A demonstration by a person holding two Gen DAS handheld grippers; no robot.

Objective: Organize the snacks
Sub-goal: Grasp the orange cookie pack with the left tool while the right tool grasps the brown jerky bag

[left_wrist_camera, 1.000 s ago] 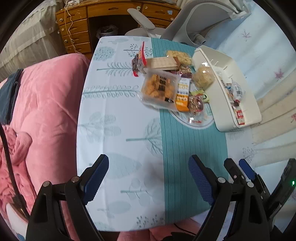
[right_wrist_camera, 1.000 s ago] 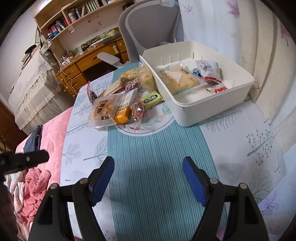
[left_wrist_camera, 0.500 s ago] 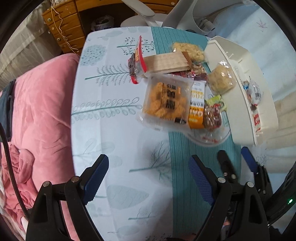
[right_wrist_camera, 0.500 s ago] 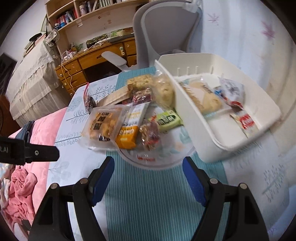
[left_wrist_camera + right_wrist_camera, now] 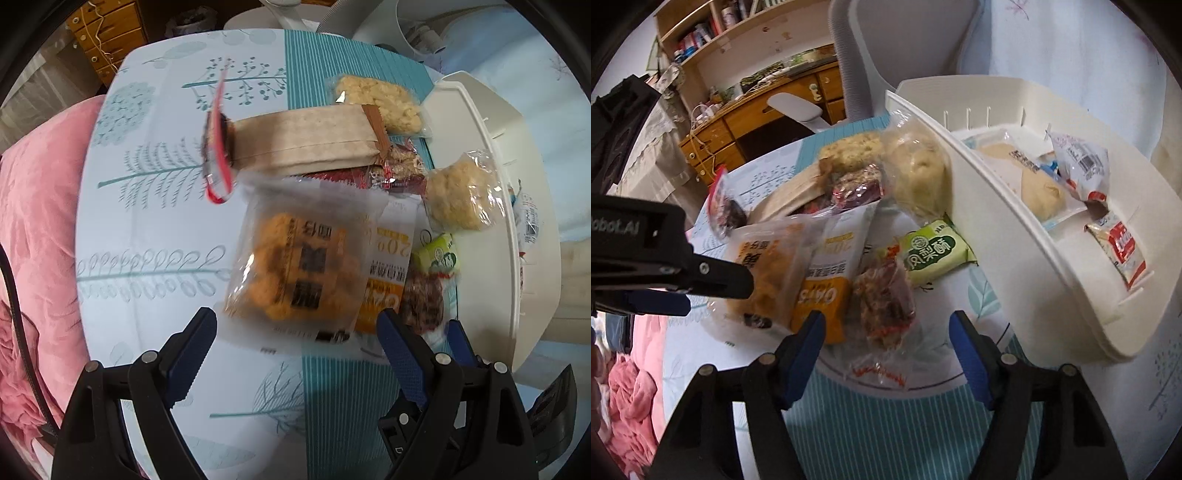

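Hovering my left tongs (image 5: 295, 336) over the near edge of the snack pile, jaws spread wide and empty. They straddle the clear pack of orange puffs (image 5: 295, 266), which sits at 12 o'clock from the tips; no pad presses on it. That pack lies leftmost in the heap and on top, so I judge it the easiest first pick for this side. Beyond it, at 12 o'clock on the table (image 5: 147, 229), the long brown paper sachet (image 5: 306, 138) lies crosswise, its end resting against a red-edged packet (image 5: 218, 147) standing on edge.

My right tongs (image 5: 886, 343) sit lower and further right, jaws half spread and just closing in, nothing gripped yet. Between the tips lies the clear-wrapped reddish nut bar (image 5: 886, 295), its crinkled seal pointing towards me, so the jaws are narrowing to suit a slim item. At 10 o'clock from it is the orange oat packet (image 5: 827, 280), tucked under the puffs; at 1 o'clock, the green pineapple cake (image 5: 934, 251), flat on the plate (image 5: 960, 380).

The white bin (image 5: 1034, 280) stands at 2 o'clock, touching the plate's right side, close enough for short transfers. Several packets lie in it already; most snacks are still outside, so sorting looks early.
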